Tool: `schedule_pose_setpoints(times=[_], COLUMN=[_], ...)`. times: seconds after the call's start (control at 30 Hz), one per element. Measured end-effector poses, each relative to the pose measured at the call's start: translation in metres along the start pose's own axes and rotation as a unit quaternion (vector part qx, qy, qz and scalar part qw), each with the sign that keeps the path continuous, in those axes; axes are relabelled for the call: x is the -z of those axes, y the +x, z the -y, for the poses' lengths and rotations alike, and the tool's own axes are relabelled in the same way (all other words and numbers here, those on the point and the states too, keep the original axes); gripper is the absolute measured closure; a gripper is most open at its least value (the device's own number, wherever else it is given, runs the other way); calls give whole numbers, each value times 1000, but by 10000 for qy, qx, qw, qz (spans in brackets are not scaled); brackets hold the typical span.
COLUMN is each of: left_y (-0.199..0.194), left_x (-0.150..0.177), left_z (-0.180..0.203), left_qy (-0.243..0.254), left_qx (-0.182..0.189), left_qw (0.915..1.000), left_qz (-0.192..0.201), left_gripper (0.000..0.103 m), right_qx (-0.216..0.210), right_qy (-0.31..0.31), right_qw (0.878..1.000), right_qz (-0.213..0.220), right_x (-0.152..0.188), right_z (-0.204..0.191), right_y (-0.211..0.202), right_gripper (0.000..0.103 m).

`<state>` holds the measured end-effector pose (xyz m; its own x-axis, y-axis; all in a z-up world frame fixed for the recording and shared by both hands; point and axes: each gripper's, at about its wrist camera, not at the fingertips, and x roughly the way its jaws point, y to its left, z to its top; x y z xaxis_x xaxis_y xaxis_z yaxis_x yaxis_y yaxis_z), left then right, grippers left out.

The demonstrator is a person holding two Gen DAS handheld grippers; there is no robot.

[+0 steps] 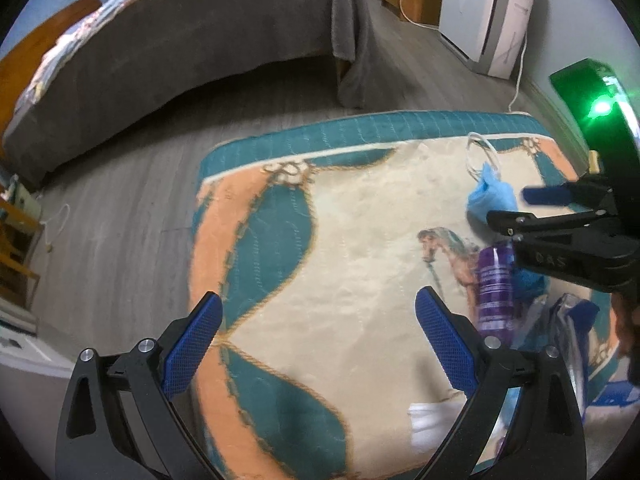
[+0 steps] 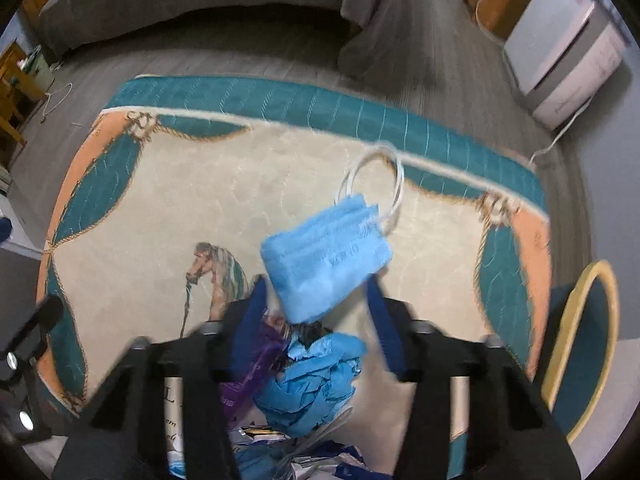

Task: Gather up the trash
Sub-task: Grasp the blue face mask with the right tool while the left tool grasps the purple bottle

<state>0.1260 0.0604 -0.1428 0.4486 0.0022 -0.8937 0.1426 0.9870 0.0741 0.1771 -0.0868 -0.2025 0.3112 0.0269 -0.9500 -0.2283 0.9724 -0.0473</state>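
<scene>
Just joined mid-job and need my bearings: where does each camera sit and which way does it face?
Left wrist: on the left gripper, angled down at the rug; right gripper shows at right.
Right wrist: on the right gripper, looking steeply down at the face mask and crumpled blue trash.
Shared: rug, face mask, purple wrapper, bed.

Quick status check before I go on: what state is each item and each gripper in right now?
Left gripper: open, nothing between its fingers.
Right gripper: narrowed around the blue face mask; contact unclear.
Blue face mask: folded, ear loops sticking out, above the rug.
Blue crumpled gloves: balled up in the trash pile.
Purple wrapper: lying on the rug, crinkled.
</scene>
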Motion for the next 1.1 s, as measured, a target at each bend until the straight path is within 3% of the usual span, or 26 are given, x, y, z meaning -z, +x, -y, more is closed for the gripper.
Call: schedule_pose_setpoints(times=[0.03, 0.17, 0.33, 0.43, 0.5, 0.77, 0.9, 1.1], left_y=[1, 5, 12, 15, 20, 24, 31, 45], left_x=[-1, 0, 6, 8, 9, 11, 13, 12], left_z=[5, 31, 71, 84, 89, 102, 115, 118], left_qy=[13, 229, 643, 738, 732, 825, 1034, 1011], left_qx=[91, 388, 710, 824, 876, 978, 858, 771], left_qw=[10000, 9990, 9954, 9939, 9934, 9917, 9907, 9909], left_qz=[-14, 35, 66, -32, -141, -135, -226, -442], left_gripper=[7, 7, 11, 28, 33, 37, 42, 53], right_qx=[-127, -178, -283, -290, -247, -244, -317, -392], right_qy=[76, 324, 555, 576, 573, 827, 904, 944], right_qw=[9999, 9993, 9979, 9977, 9978, 9961, 9951, 9945], right_qz=[-83, 17, 179, 212, 204, 172, 223, 246], right_x=[1, 1, 2, 4, 6, 13, 15, 18], right_z=[4, 20, 39, 45, 47, 70, 78, 86], right_y=[2, -9, -27, -32, -33, -37, -42, -45], right_gripper=[83, 92, 92, 93, 92, 93, 93, 93])
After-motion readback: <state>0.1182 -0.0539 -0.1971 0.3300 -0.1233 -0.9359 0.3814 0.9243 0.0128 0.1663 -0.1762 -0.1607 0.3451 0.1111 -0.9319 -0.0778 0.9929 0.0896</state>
